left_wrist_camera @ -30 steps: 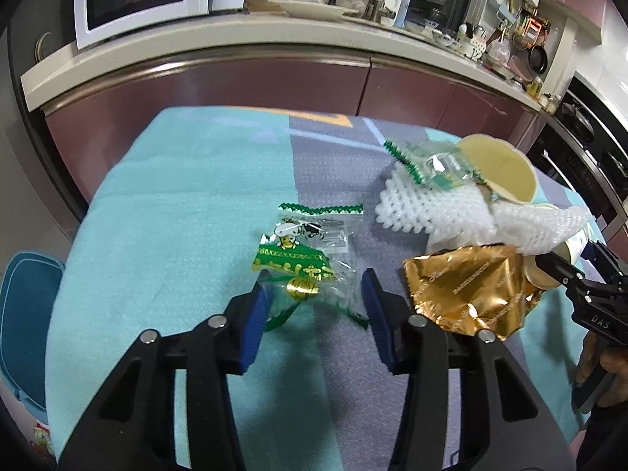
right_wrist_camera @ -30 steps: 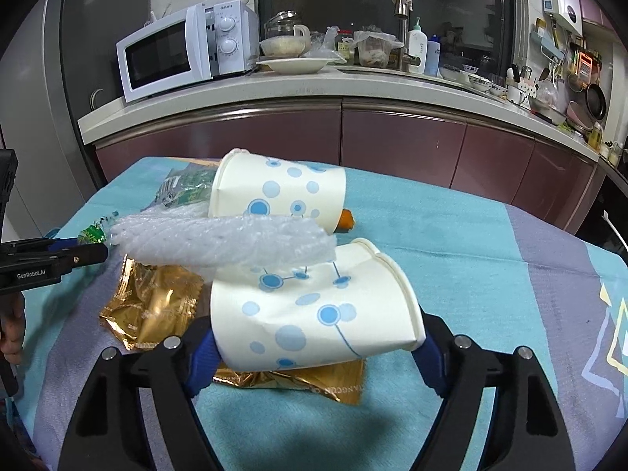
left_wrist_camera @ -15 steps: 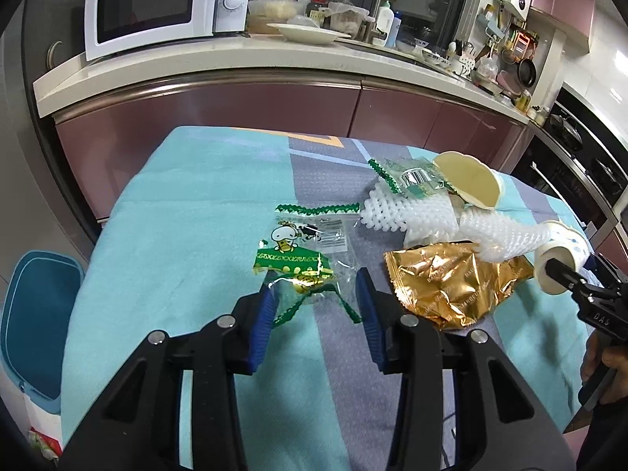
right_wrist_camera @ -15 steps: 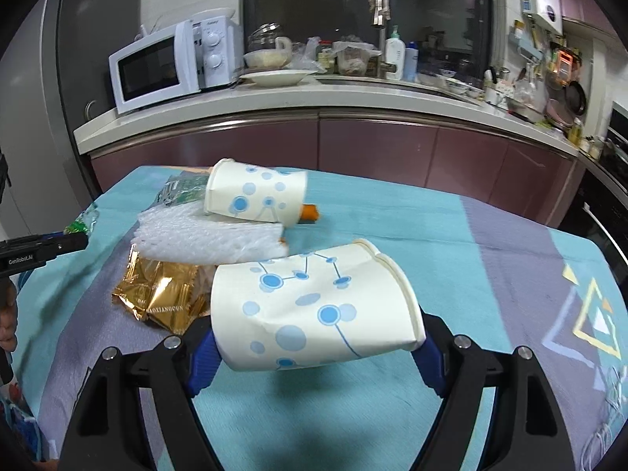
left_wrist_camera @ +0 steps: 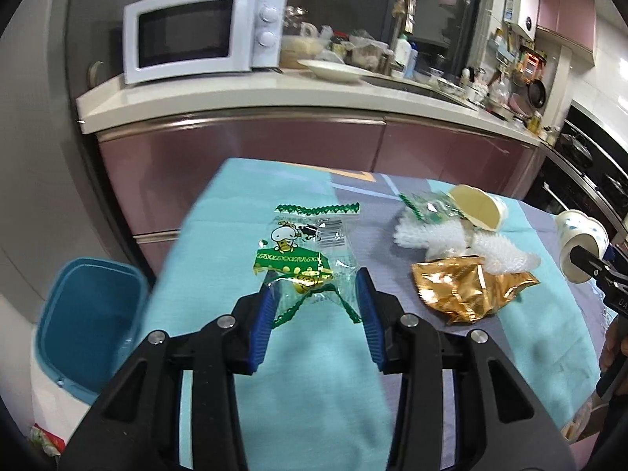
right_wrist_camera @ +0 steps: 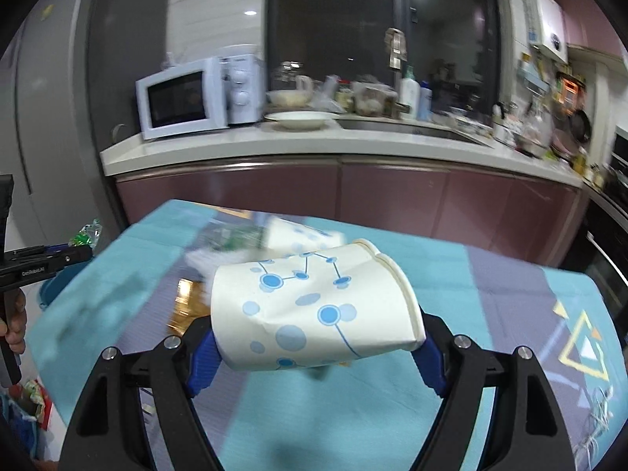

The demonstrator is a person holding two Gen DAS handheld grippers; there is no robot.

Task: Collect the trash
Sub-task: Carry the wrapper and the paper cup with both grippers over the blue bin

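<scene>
My left gripper (left_wrist_camera: 316,306) is partly closed around the near end of a clear and green candy wrapper (left_wrist_camera: 302,251), lifted above the teal tablecloth (left_wrist_camera: 314,392). My right gripper (right_wrist_camera: 314,353) is shut on a white paper cup with blue dots (right_wrist_camera: 314,310), held sideways above the table; the cup also shows at the right in the left wrist view (left_wrist_camera: 581,243). On the table lie a gold foil bag (left_wrist_camera: 463,290), white foam netting (left_wrist_camera: 439,235), a second paper cup (left_wrist_camera: 477,212) and a green wrapper (left_wrist_camera: 428,206).
A blue-rimmed trash bin (left_wrist_camera: 90,322) stands on the floor left of the table. A kitchen counter (left_wrist_camera: 274,90) with a microwave (left_wrist_camera: 196,39) runs behind the table. An oven (left_wrist_camera: 588,180) is at the right.
Both grippers have risen and pulled back. The left jaws have narrowed onto the candy wrapper and lifted it. The right gripper carried its cup up, away from the pile.
</scene>
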